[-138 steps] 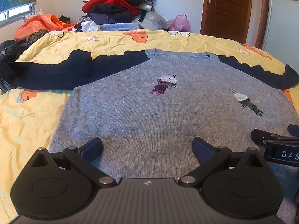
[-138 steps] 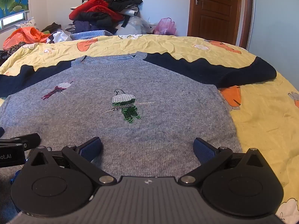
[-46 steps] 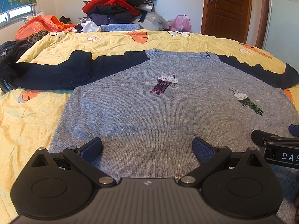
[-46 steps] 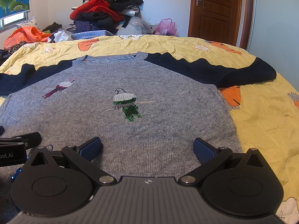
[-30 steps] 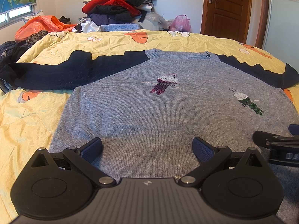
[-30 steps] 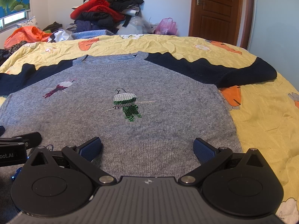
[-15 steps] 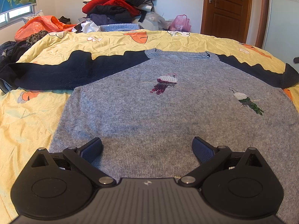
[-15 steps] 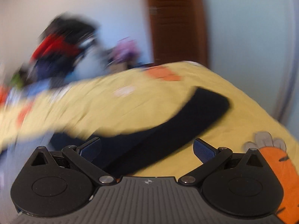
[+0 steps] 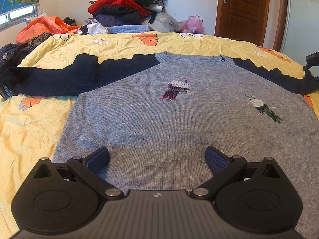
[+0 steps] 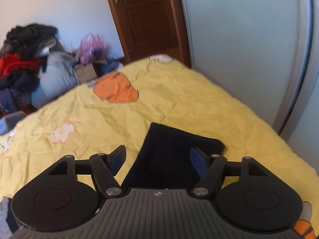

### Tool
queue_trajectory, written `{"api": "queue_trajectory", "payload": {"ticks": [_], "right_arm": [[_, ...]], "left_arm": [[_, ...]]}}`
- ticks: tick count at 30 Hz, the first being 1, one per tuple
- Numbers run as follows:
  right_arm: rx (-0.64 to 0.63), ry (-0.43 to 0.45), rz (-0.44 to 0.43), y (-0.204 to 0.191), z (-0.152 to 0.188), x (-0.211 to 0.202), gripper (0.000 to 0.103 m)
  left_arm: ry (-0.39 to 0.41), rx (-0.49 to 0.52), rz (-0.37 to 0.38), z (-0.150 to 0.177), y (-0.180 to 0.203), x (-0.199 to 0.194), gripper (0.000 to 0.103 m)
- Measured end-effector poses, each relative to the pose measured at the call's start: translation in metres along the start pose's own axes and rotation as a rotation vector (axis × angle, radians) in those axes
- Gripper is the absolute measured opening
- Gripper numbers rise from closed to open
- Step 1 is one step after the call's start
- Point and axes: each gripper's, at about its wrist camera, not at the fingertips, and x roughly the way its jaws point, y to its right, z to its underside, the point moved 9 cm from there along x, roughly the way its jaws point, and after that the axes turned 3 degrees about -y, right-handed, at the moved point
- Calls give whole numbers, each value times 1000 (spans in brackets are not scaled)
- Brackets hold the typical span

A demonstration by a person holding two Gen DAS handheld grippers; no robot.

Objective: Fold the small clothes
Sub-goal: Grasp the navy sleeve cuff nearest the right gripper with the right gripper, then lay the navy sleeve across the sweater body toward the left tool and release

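At the bed's right edge, right gripper (image 10: pixel 157 157) closing around the sweater's dark cuff (image 10: pixel 179 145), pads not yet touching, left gripper (image 9: pixel 157 157) wide open, empty, over the grey hem (image 9: pixel 157 171).

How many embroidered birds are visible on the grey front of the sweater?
2. The purple bird sits near the middle of the sweater chest, below the collar. The green bird sits lower, toward the right side. Nothing hides the front, except the hem behind the left gripper.

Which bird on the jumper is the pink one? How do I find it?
Find the big yellow bed cover, then the grey jumper spread flat on it. The pink bird sits mid-chest, below the neckline; the other bird, further right, has a green tail instead.
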Motion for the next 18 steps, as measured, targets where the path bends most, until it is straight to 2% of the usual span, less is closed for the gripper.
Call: {"api": "queue_trajectory", "payload": {"ticks": [3, 6, 7, 8, 10, 14, 18], "right_arm": [[-53, -54, 63, -6, 8, 18, 54], [-138, -4, 142, -8, 13, 16, 29], [-132, 13, 133, -6, 13, 12, 17], [-103, 32, 115, -4, 12, 7, 13], [-59, 117, 64, -4, 9, -15, 13], [-119, 285, -68, -38, 11, -83, 13], [-246, 333, -260, -109, 42, -146, 12]], "left_arm": [[0, 0, 0, 0, 0, 0, 103], [0, -1, 0, 0, 0, 0, 103], [0, -1, 0, 0, 0, 0, 103], [0, -1, 0, 0, 0, 0, 103], [0, -1, 0, 0, 0, 0, 103], [0, -2, 0, 0, 0, 0, 103], [0, 0, 1, 0, 0, 0, 103]]}}
